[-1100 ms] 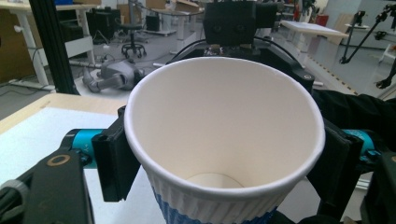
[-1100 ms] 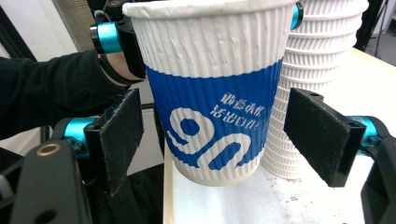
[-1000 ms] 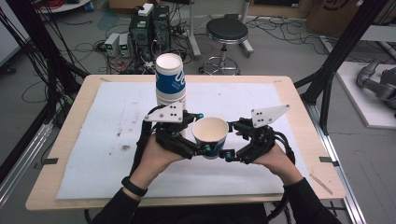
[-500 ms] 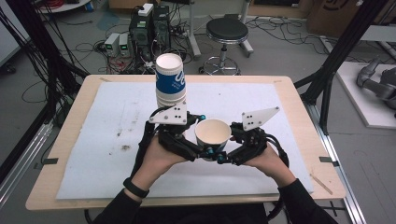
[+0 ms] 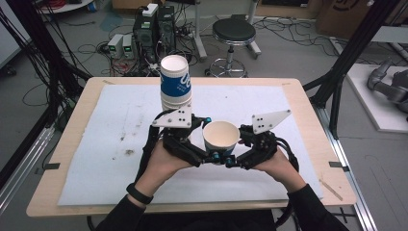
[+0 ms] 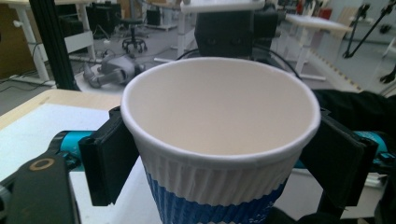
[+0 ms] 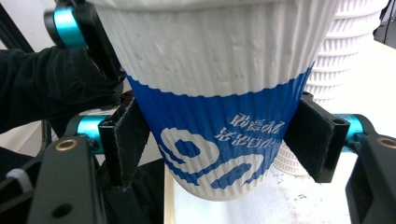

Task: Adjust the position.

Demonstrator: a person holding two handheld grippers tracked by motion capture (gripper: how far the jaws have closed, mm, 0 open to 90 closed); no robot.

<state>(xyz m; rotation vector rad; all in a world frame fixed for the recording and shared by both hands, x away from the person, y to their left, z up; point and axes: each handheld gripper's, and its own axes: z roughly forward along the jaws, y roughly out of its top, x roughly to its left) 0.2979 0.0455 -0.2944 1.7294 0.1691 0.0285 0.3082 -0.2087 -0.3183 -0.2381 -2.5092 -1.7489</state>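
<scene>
A person holds a single paper cup above the near middle of the bench, between the two grippers. The cup stands upright with its open mouth up, white and ribbed near the rim and blue lower down. The right gripper comes in from the right, and in the right gripper view its two black pads press against the blue band of the cup from either side, pinching it. The left gripper comes in from the left; its jaws have just been opening, and in the left gripper view its pads stand at either side of the cup just under the rim, the left one a little off the wall, so the cup is between them but not squeezed. A stack of cups of the same kind stands upright on the white sheet that covers the bench, just beyond the left gripper and to the far left of the held cup. The person's hands grip the gripper bodies from the near edge of the bench.
</scene>
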